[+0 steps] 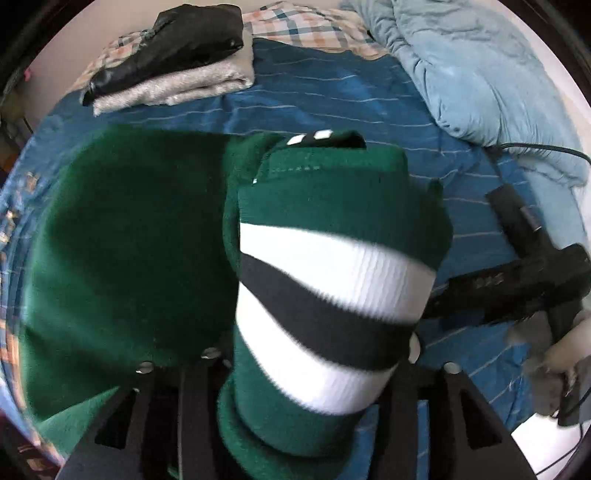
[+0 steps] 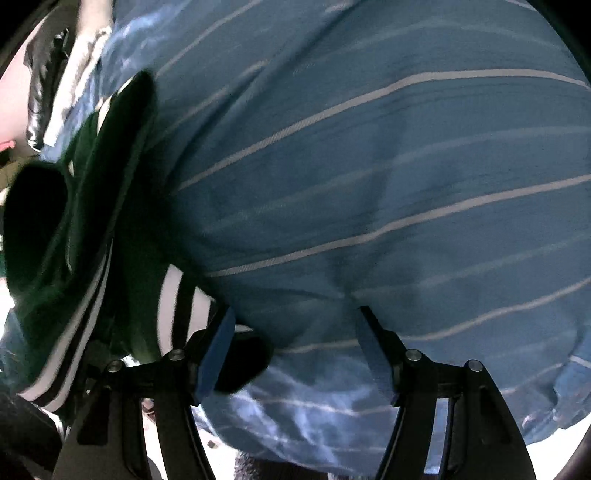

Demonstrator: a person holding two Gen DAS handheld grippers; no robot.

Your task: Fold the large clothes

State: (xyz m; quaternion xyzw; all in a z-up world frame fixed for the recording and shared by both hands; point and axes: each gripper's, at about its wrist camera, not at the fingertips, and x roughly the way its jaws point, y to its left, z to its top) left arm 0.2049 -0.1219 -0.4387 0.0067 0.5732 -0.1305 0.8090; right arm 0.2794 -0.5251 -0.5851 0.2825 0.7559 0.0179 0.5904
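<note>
A dark green garment (image 1: 122, 258) with a white and black striped cuff (image 1: 332, 280) lies over my left gripper (image 1: 321, 332). The cloth fills the gap and hides both fingertips, so I cannot see whether the pads press on it. The same garment (image 2: 85, 221) shows at the left edge of the right wrist view, beside the left finger. My right gripper (image 2: 297, 309) points down at the blue striped bed sheet (image 2: 369, 166) with its blue pads (image 2: 218, 350) apart and nothing between them. Its black housing (image 1: 524, 273), held by a hand (image 1: 557, 354), is at the right of the left wrist view.
A folded stack of grey and black clothes (image 1: 173, 62) sits at the far left of the bed. A light blue duvet (image 1: 480, 74) is bunched along the far right, with a black cable (image 1: 543, 147) below it. Checked fabric (image 1: 306, 26) lies at the head.
</note>
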